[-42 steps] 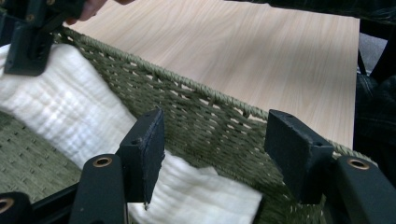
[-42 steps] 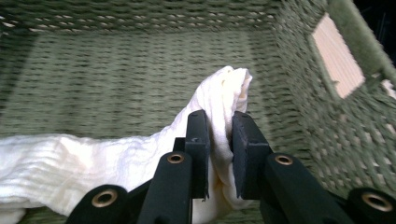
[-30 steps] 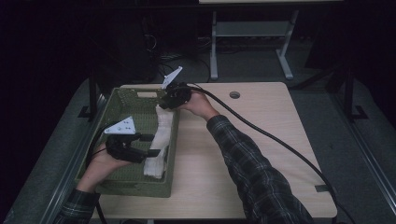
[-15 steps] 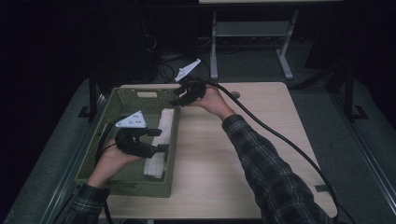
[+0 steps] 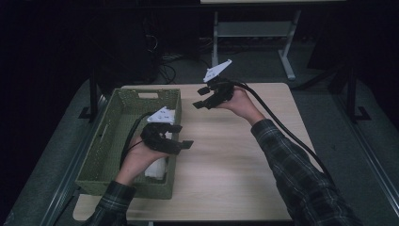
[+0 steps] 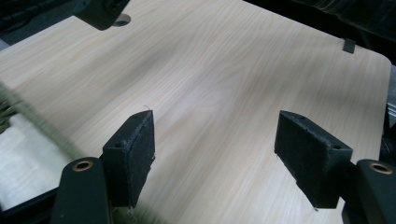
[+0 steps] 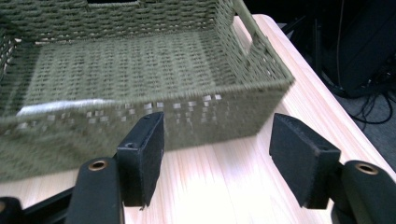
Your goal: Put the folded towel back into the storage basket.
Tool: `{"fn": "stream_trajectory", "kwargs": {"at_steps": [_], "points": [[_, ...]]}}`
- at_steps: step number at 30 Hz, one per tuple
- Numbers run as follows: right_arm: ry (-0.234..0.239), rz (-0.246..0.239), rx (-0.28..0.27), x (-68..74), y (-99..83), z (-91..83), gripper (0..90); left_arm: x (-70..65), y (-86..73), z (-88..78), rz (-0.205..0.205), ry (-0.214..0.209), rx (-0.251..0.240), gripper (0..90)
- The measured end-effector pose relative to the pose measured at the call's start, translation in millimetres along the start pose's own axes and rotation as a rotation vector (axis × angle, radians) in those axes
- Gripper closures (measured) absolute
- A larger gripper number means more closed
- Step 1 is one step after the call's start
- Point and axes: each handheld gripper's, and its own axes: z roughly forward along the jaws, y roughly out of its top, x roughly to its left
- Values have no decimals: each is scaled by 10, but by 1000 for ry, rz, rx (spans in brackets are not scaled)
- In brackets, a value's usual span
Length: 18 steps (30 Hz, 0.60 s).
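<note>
Towel (image 5: 157,167) released in basket (image 5: 108,155); both tongs lifted away.

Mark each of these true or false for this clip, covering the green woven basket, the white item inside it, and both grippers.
1. The green woven basket sits on the left side of the light wooden table. True.
2. The right gripper is shut on a cloth. False: its jaws are open and empty.
3. The left gripper is open. True.
4. The folded white item lies on the bare tabletop. False: it is inside the basket, against its right wall.
5. Both grippers are inside the basket. False: both are over the tabletop.
</note>
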Motion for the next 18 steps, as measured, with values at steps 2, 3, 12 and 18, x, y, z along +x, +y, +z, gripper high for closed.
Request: {"fn": "stream_trajectory", "kwargs": {"at_steps": [2, 3, 12, 18], "points": [[-11, -4, -8, 3, -41, -46, 346, -44, 49, 70, 5, 0, 3, 280], [-19, -7, -14, -2, -82, -93, 345, -70, 70, 106, 7, 2, 3, 281], [-66, 45, -33, -16, -477, -438, 313, -328, 209, 464, 29, -8, 17, 279], [-101, 89, -32, 29, -797, -617, 292, -471, 175, 748, 36, -14, 30, 275]]}}
